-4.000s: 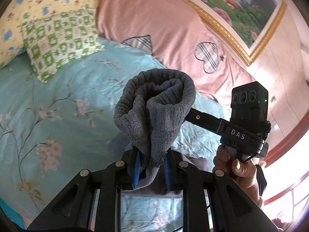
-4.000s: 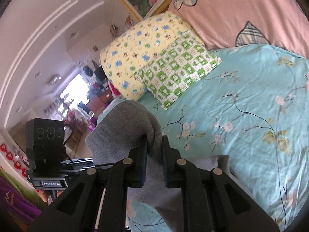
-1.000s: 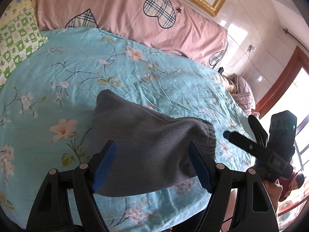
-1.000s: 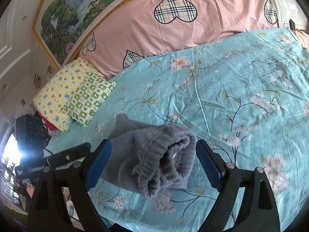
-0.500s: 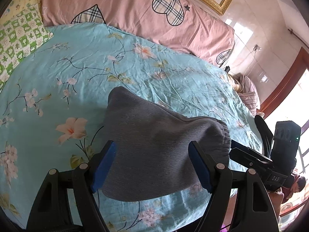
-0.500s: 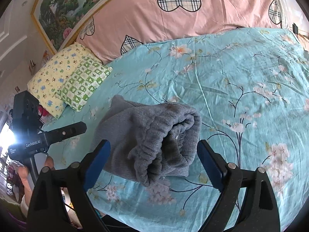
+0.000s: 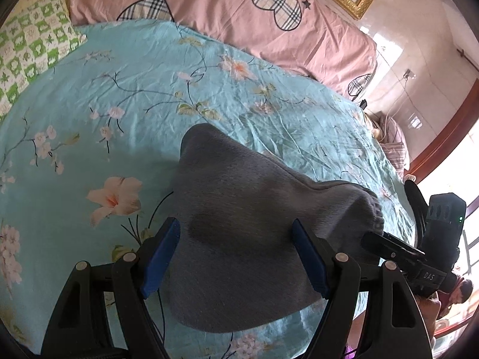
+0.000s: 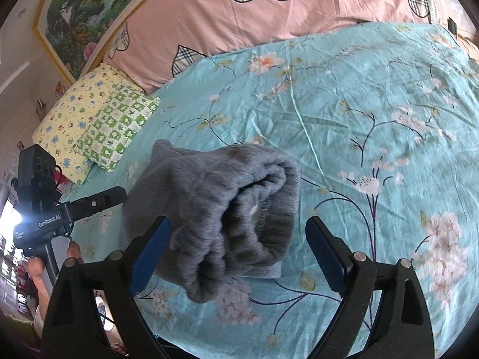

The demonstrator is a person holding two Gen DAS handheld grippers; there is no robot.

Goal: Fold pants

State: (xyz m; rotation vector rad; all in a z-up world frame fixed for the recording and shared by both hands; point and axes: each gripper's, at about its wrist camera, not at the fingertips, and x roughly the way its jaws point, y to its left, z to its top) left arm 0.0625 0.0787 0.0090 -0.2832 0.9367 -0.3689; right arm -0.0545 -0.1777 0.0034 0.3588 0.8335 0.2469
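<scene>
Item: grey pants [image 8: 215,206], folded into a thick bundle, lying on my turquoise floral bedsheet [image 8: 359,95] near its front edge, well short of the pink heart-print quilt [image 8: 269,15].

My left tongs [image 7: 236,254]: blades spread wide apart above the bundle, holding nothing.

My right tongs [image 8: 239,251]: likewise spread wide, holding nothing.

Green checked pillow [image 8: 116,125] and yellow pillow [image 8: 74,113]: left of the pants, at the sheet's edge.
</scene>
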